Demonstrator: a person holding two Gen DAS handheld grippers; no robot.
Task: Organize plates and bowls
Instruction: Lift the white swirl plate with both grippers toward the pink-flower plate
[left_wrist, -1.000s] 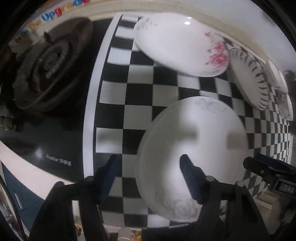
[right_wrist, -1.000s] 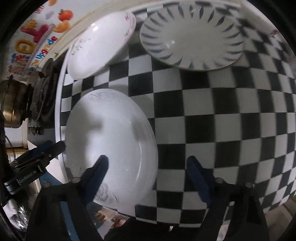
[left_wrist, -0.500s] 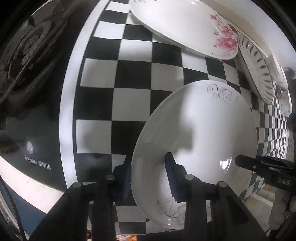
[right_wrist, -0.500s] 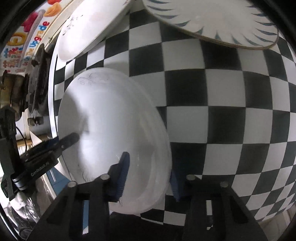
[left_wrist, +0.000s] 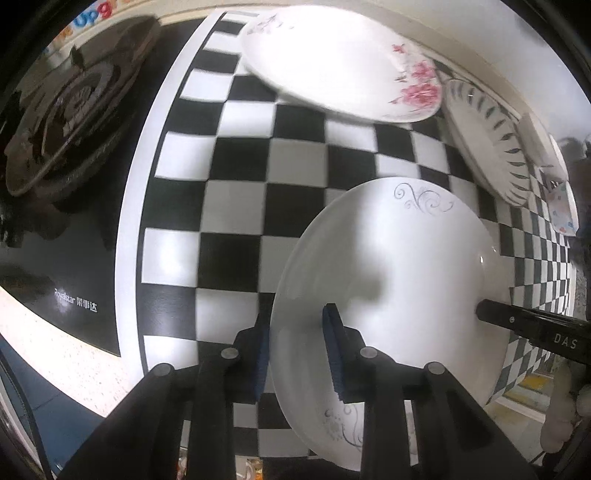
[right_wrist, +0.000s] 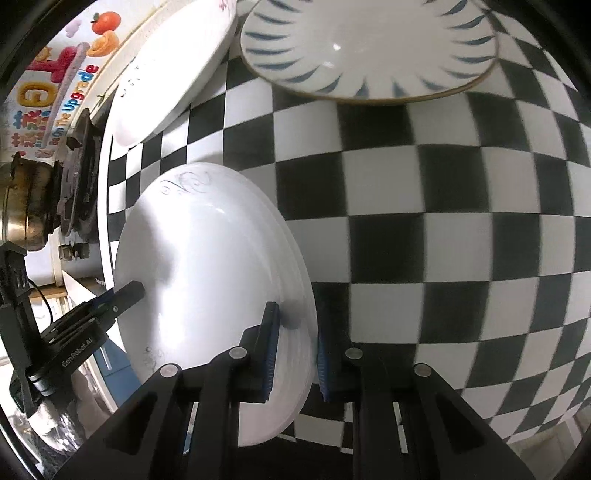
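Observation:
A white plate with grey scroll patterns (left_wrist: 399, 280) is lifted above the checkered cloth and held from both sides. My left gripper (left_wrist: 297, 350) is shut on its left rim. My right gripper (right_wrist: 295, 350) is shut on its right rim; the plate also shows in the right wrist view (right_wrist: 207, 280). A white plate with pink flowers (left_wrist: 343, 70) lies at the back, seen too in the right wrist view (right_wrist: 173, 74). A plate with blue-grey rim strokes (right_wrist: 369, 48) lies to its right, also in the left wrist view (left_wrist: 487, 136).
A black gas stove with a burner (left_wrist: 70, 114) sits left of the checkered cloth (left_wrist: 236, 206). A brass pot (right_wrist: 22, 206) stands on it. More small dishes (left_wrist: 561, 210) lie at the far right. The counter's front edge is close below the grippers.
Both grippers closed on the scroll plate's opposite rims about half a second ago. They now hold it higher, off the cloth, and the views have pulled back a little.

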